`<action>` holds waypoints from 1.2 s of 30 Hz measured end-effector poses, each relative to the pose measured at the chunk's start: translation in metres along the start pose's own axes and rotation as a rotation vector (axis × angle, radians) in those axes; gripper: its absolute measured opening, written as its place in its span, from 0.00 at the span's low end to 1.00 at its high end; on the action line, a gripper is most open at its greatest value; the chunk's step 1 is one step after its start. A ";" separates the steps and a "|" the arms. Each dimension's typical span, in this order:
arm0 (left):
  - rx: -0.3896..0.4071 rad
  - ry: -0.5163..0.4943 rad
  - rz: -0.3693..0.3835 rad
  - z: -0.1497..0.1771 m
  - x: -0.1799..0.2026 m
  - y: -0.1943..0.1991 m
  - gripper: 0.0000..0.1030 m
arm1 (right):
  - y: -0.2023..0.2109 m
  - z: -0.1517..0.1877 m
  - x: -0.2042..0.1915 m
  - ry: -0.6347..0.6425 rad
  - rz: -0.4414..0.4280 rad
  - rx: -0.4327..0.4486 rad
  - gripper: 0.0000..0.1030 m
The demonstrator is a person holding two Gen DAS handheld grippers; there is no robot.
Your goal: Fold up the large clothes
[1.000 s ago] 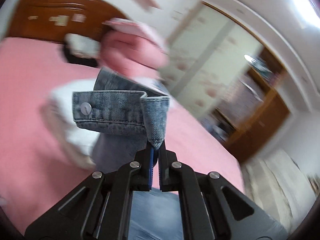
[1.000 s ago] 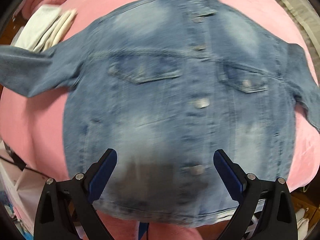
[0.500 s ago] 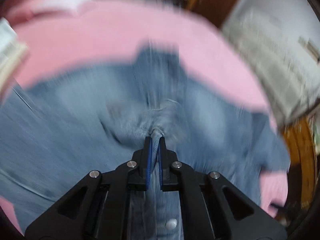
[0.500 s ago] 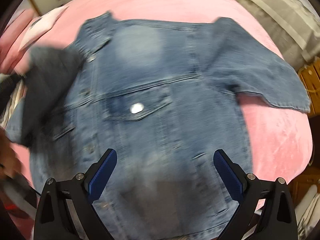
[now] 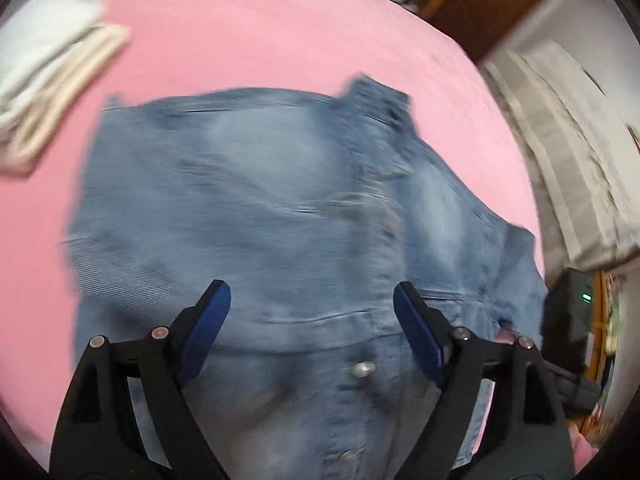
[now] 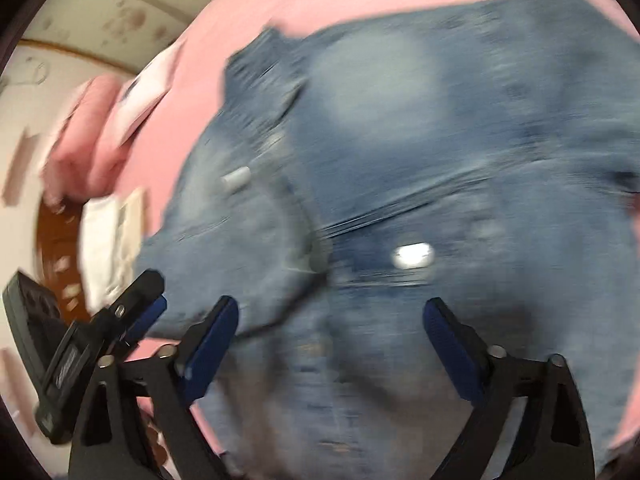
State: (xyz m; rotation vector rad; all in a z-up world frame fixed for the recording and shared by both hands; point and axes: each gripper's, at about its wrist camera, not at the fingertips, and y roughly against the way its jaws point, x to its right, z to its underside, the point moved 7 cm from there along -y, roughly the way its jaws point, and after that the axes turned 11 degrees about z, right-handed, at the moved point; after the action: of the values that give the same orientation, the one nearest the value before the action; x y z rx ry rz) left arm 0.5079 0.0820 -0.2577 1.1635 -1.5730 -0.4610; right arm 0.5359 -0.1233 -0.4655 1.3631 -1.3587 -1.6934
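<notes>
A blue denim jacket lies front up on the pink bed, one sleeve folded over its front. My left gripper is open and empty, just above the jacket near a metal button. My right gripper is open and empty above the jacket, near a pocket button. The left gripper's fingers show at the lower left of the right wrist view. Both views are blurred by motion.
A stack of folded white and cream clothes lies on the bed at the left. A pink pillow lies at the bed's head. A wooden cabinet and a draped cloth stand beyond the bed's far edge.
My left gripper carried the denim sleeve over the jacket, opened and let it go. My right gripper stayed open and moved closer over the jacket.
</notes>
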 end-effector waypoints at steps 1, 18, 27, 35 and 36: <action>0.012 0.020 -0.026 0.001 -0.012 0.011 0.79 | -0.009 0.000 -0.009 0.016 -0.008 -0.028 0.82; -0.134 -0.104 -0.527 0.055 -0.164 0.029 0.53 | 0.032 -0.042 -0.059 0.171 0.026 0.187 0.11; -0.143 0.057 -0.471 0.063 -0.194 0.021 0.25 | 0.124 -0.071 -0.035 0.162 0.135 0.418 0.11; -0.182 0.042 -0.472 0.080 -0.212 0.033 0.25 | 0.035 -0.027 0.061 0.010 0.377 0.197 0.11; -0.188 0.036 -0.471 0.081 -0.212 0.036 0.25 | 0.026 -0.024 0.066 0.003 0.413 0.181 0.12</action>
State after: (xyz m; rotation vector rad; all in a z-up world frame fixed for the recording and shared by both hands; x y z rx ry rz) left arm 0.4087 0.2571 -0.3683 1.3845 -1.1886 -0.8710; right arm 0.5335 -0.1979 -0.4638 1.0792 -1.6887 -1.3191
